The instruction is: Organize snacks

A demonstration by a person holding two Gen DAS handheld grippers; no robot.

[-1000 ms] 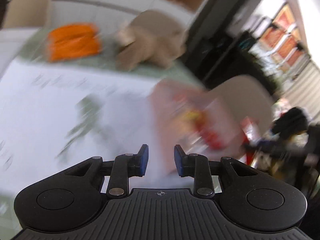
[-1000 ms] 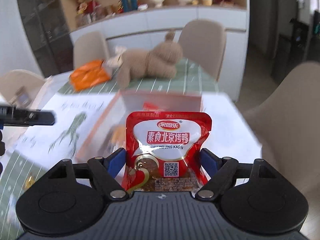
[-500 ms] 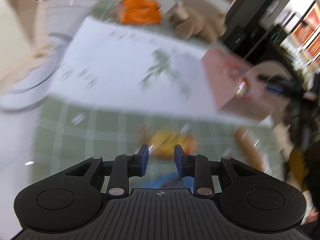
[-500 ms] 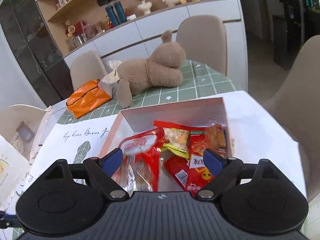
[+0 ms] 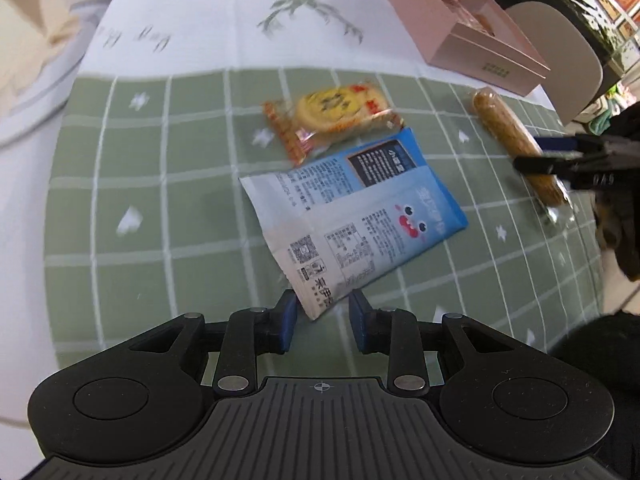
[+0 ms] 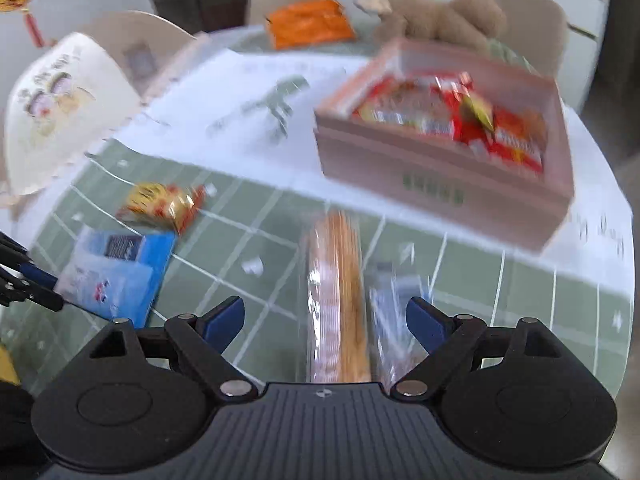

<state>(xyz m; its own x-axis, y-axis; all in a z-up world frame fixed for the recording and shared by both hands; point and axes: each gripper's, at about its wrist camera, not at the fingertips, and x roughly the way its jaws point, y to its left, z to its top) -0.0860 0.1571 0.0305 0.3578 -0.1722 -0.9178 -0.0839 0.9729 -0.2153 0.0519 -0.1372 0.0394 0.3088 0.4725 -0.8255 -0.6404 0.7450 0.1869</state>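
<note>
A blue and white snack packet (image 5: 352, 216) lies on the green checked tablecloth; its near corner sits between the fingers of my left gripper (image 5: 323, 322), which is open. A yellow biscuit pack (image 5: 332, 116) lies just beyond it. My right gripper (image 6: 326, 318) is open wide over a long brown stick snack in clear wrap (image 6: 338, 296); that snack also shows in the left wrist view (image 5: 516, 144). The pink box (image 6: 440, 176) holds several red snack bags (image 6: 448, 116). The blue packet (image 6: 120, 276) and the biscuit pack (image 6: 164, 206) show at left.
A brown plush toy (image 6: 440, 20) and an orange bag (image 6: 310, 26) lie at the table's far side. A white printed sheet (image 5: 240, 20) covers the middle. A white paper bag (image 6: 60, 108) stands at left. Beige chairs ring the table.
The right gripper let the red bag go into the pink box, then drew back and down over the stick snack. The left gripper swung down to the blue packet's corner.
</note>
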